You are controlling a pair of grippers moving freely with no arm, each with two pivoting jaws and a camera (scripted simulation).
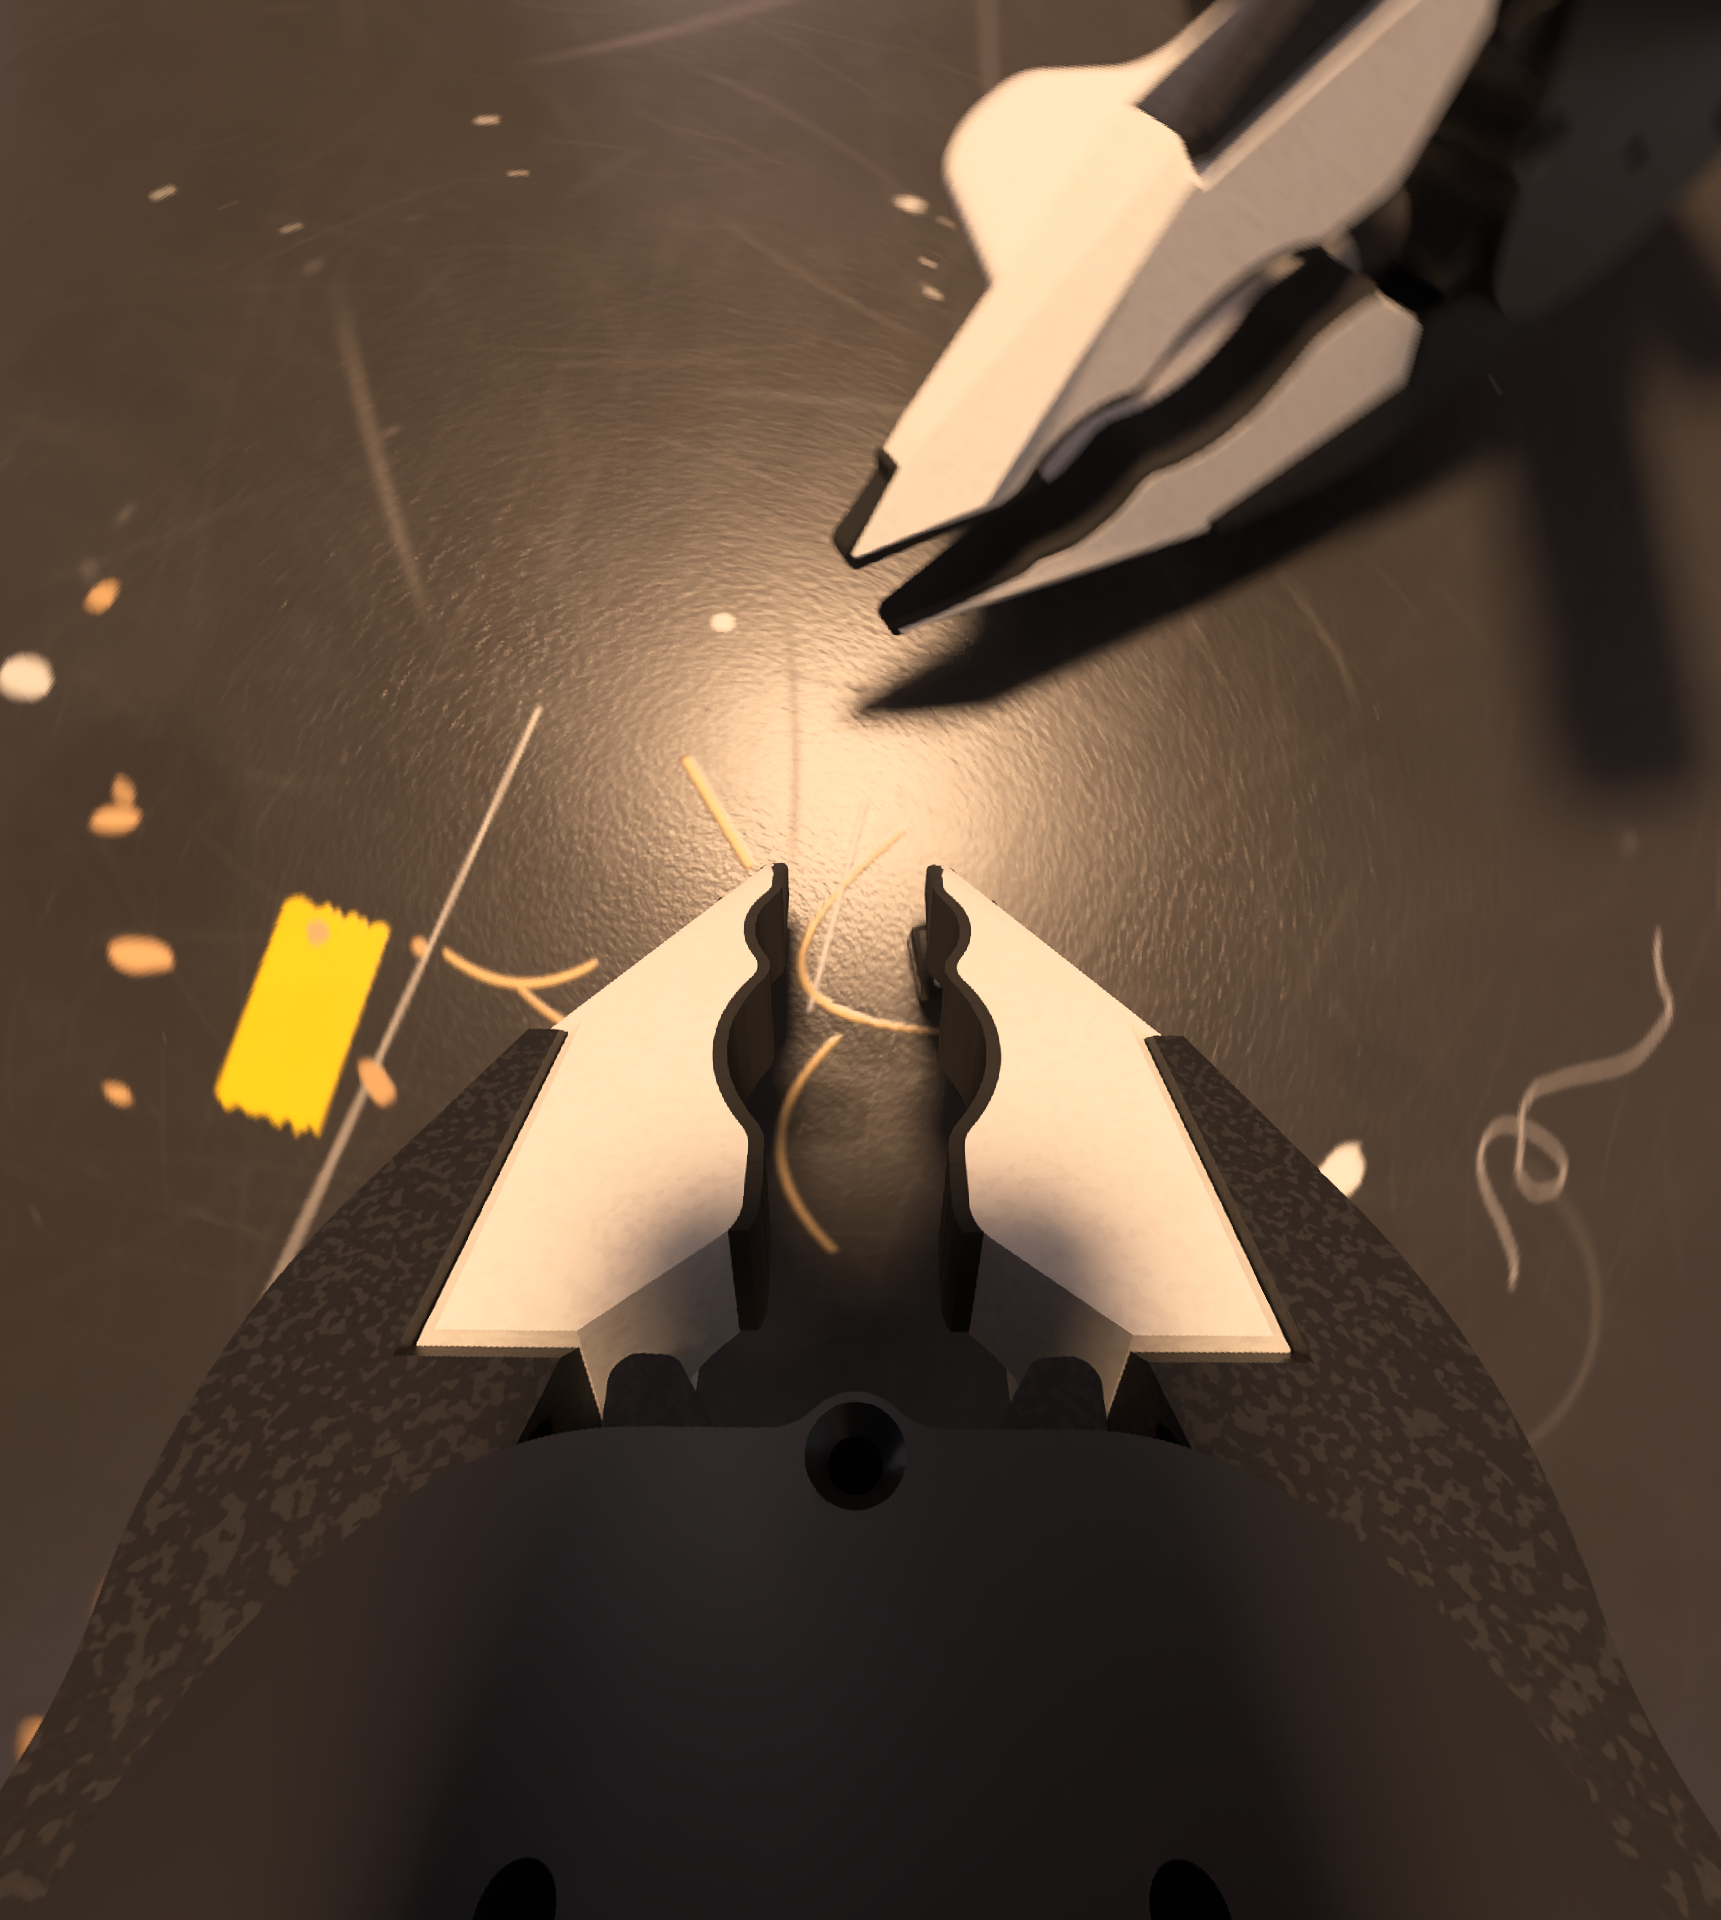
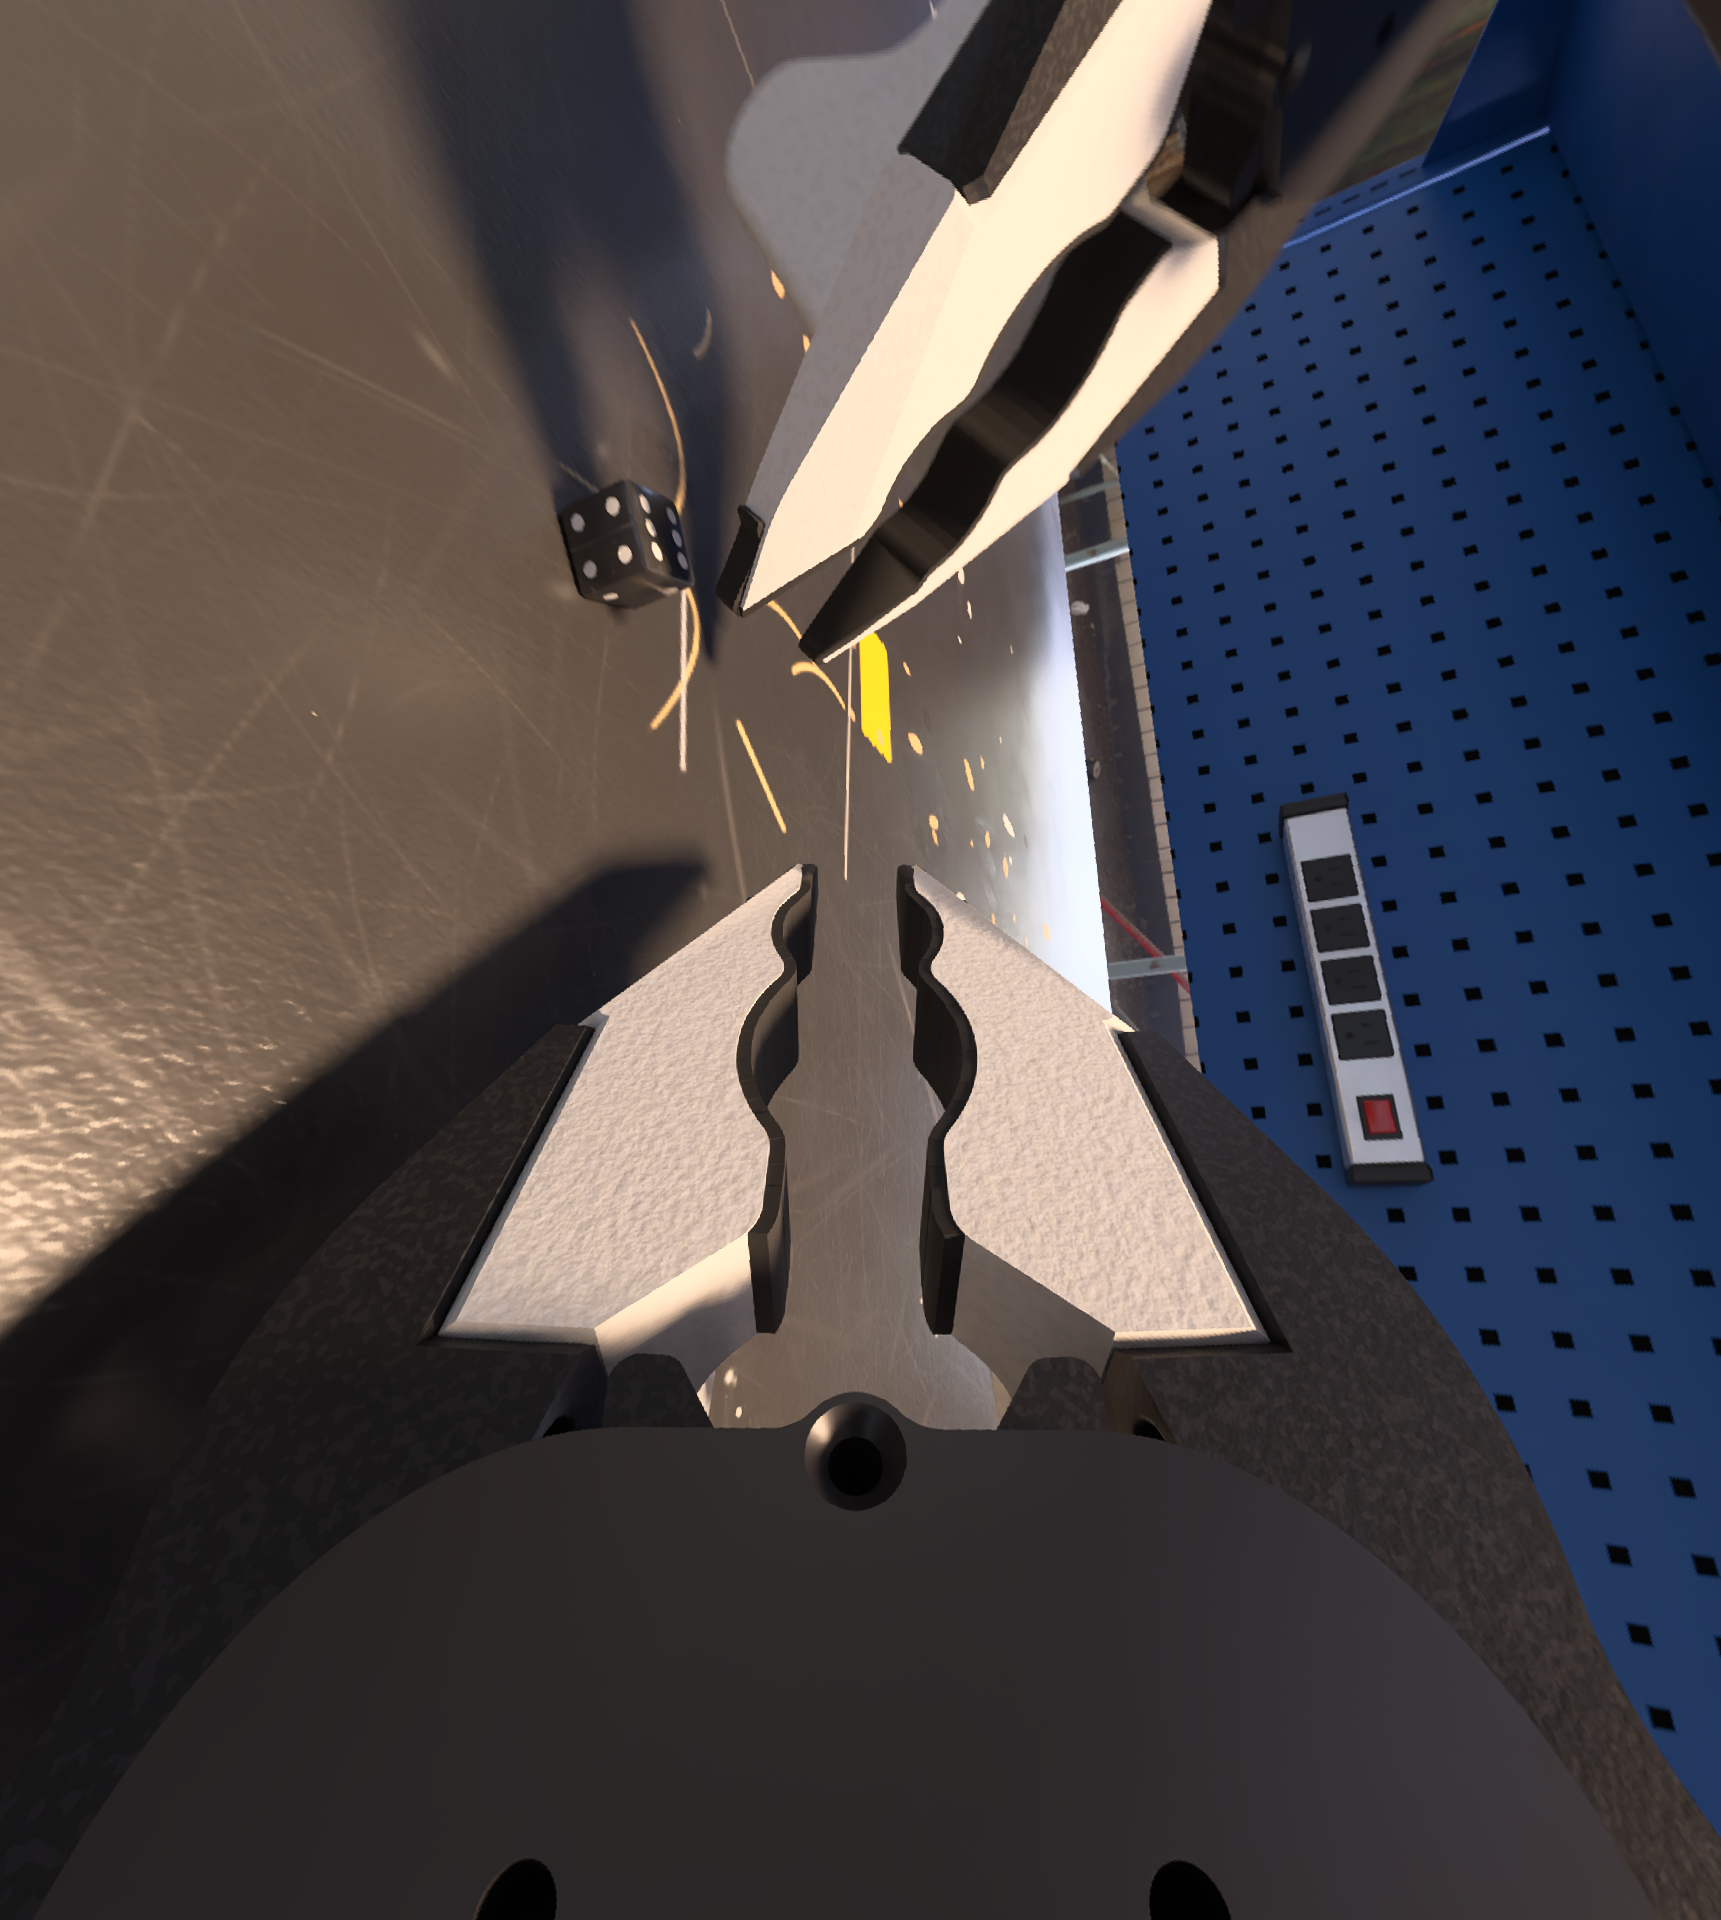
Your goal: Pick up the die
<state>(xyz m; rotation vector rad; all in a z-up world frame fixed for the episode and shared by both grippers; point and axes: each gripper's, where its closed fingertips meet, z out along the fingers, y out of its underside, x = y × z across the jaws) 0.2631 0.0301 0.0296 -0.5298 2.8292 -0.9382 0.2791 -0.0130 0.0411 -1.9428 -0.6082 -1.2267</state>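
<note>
From the left wrist view, the left gripper hangs over a dark, scratched worktop with its jaws a narrow way apart and nothing between them, only bare surface and a few thin tan shavings showing through the gap; a torn scrap of yellow tape lies flat on the worktop off to the left of the fingers, with pale flecks scattered around it; a pale curled thread lies to the right; the right gripper comes in from the upper right, tilted down, its tips slightly parted and empty, just above its own shadow on the surface; the die does not show here. From the right wrist view, the right gripper sits in the foreground with a narrow gap between its fingers, holding nothing; the left gripper reaches in from the top, its tips a little apart and empty; the die, black with white pips, rests on the worktop just to the left of the left gripper's tips, close by but not between them, and whether the nearer fingertip touches it I cannot tell; the yellow tape lies beyond those tips; past the worktop's edge stands a blue pegboard carrying a grey power strip with a red switch.
</note>
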